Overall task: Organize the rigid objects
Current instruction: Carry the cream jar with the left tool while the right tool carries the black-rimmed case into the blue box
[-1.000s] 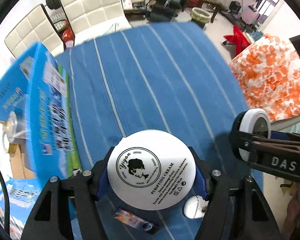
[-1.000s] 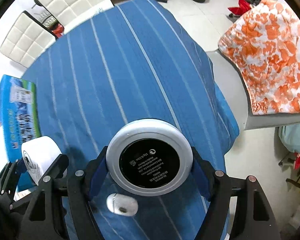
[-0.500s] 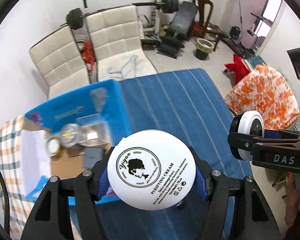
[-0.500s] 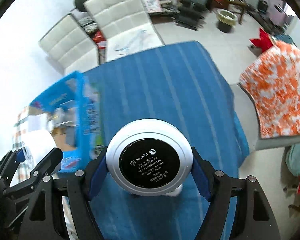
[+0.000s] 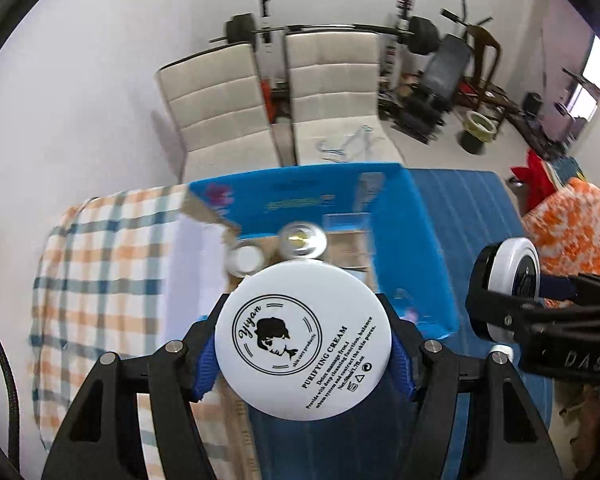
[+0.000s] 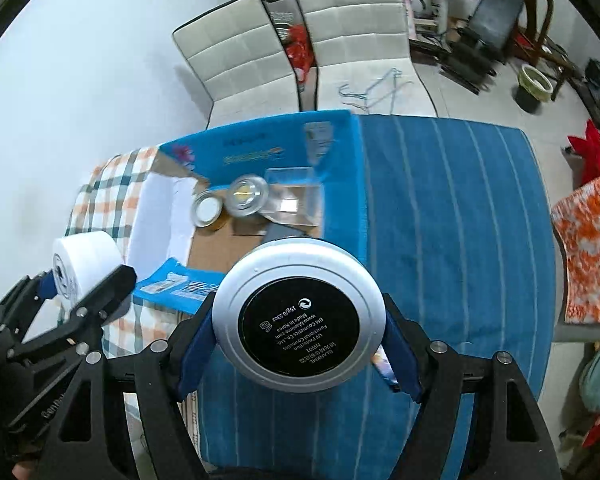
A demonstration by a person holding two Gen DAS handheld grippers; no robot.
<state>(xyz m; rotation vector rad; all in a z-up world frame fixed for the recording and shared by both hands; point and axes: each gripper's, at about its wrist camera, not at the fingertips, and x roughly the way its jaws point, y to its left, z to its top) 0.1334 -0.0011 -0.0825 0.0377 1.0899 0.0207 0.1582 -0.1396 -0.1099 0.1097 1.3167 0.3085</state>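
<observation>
The left gripper (image 5: 303, 354) was clamped on a white jar (image 5: 303, 340) printed "Yiyan" and "PURIFYING CREAM", held above the near edge of an open blue carton (image 5: 432, 248); inside the carton lay two small round tins (image 6: 228, 202) and a clear box (image 6: 296, 196); the right gripper (image 6: 299, 332) gripped a silver jar (image 6: 299, 320) whose black label read "Made in Korea" and "BM Cosmetics Co., Ltd."; a blue striped cloth (image 6: 452, 216) covered the table, a checked cloth (image 5: 100, 272) to its left; two white chairs (image 5: 268, 100) and gym gear (image 5: 444, 64) stood behind.
</observation>
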